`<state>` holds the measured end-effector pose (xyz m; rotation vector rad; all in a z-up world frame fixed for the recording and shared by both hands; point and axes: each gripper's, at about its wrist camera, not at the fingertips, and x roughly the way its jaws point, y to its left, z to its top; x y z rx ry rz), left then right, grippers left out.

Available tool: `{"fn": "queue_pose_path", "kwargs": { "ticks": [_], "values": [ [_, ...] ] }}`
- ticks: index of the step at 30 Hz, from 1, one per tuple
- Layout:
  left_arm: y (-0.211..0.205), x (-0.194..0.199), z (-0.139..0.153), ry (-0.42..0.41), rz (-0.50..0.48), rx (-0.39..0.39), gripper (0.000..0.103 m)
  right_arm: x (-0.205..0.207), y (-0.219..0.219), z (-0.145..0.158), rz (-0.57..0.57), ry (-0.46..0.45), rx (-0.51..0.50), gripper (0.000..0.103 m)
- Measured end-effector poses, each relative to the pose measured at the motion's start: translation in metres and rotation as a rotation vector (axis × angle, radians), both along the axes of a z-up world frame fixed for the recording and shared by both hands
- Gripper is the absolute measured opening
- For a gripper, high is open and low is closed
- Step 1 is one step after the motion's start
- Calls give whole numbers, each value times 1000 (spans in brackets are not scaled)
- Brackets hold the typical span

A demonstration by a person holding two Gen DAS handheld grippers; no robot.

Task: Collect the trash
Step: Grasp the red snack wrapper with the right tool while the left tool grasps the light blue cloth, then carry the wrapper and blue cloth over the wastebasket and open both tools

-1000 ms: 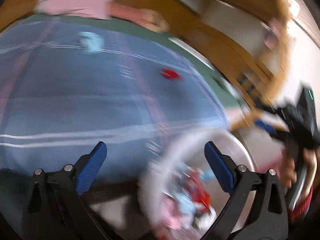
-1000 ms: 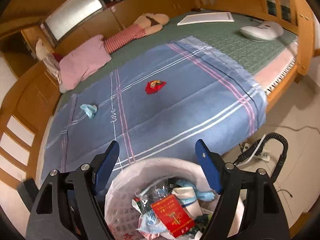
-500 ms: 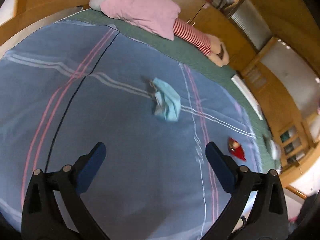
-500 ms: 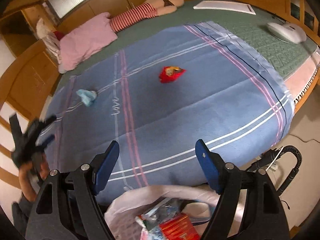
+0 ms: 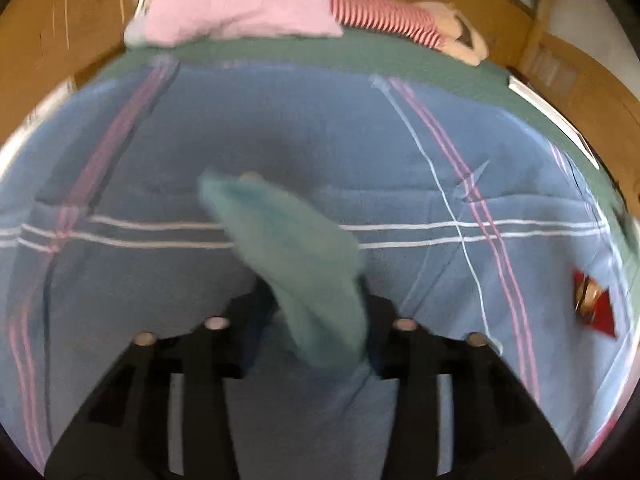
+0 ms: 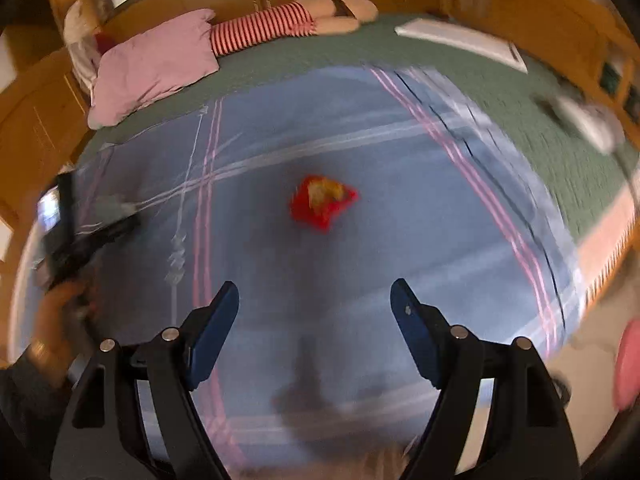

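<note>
My left gripper [image 5: 316, 312] is shut on a crumpled light blue tissue [image 5: 296, 256], just above the blue plaid blanket [image 5: 360, 140]. A red snack wrapper [image 5: 592, 304] lies on the blanket to its right. In the right wrist view my right gripper [image 6: 314, 312] is open and empty above the blanket [image 6: 400, 240], with the red wrapper [image 6: 322, 202] ahead between its fingers. The left gripper [image 6: 80, 232] shows blurred at the left edge there.
A pink pillow [image 6: 152, 68] and a striped stuffed toy [image 6: 280, 28] lie at the head of the green bed cover [image 6: 500, 92]. A white flat board [image 6: 460, 40] and a white device [image 6: 592, 124] lie at the right. Wooden bed frame [image 6: 36, 120] surrounds the bed.
My left gripper moved onto the blue tissue and shut on it. My right gripper moved forward from the trash bin over the blanket toward the red wrapper.
</note>
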<state>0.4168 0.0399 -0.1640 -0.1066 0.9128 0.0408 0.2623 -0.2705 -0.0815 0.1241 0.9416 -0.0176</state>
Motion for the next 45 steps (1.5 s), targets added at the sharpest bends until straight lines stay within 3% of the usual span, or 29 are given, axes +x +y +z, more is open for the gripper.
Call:
{"fn": "queue_pose_path", "kwargs": {
  "ticks": [4, 10, 13, 14, 18, 24, 29, 34, 39, 45],
  "values": [
    [6, -32, 17, -88, -15, -31, 27, 59, 11, -19, 3, -25, -88, 77],
    [-1, -93, 33, -184, -80, -111, 27, 123, 3, -62, -75, 131, -61, 77],
    [-9, -121, 27, -168, -101, -120, 27, 124, 9, -74, -73, 172, -114, 56],
    [-15, -127, 26, -160, -108, -124, 26, 121, 11, -72, -62, 157, -132, 41],
    [-27, -161, 32, -171, -138, -112, 26, 104, 12, -56, -43, 126, -102, 39],
    [-32, -225, 70, -220, -123, -39, 26, 32, 25, 22, 44, -24, -71, 39],
    [-33, -282, 113, -294, -100, 2, 26, -68, 44, 87, 165, -156, -30, 39],
    [-39, -340, 155, -373, -106, 4, 26, -161, 48, 127, 205, -256, 6, 39],
    [-49, -392, 178, -423, -137, -7, 26, -233, 43, 147, 201, -321, -46, 39],
    [-61, -444, 186, -453, -157, -3, 26, -283, 24, 141, 157, -325, -17, 39]
  ]
}}
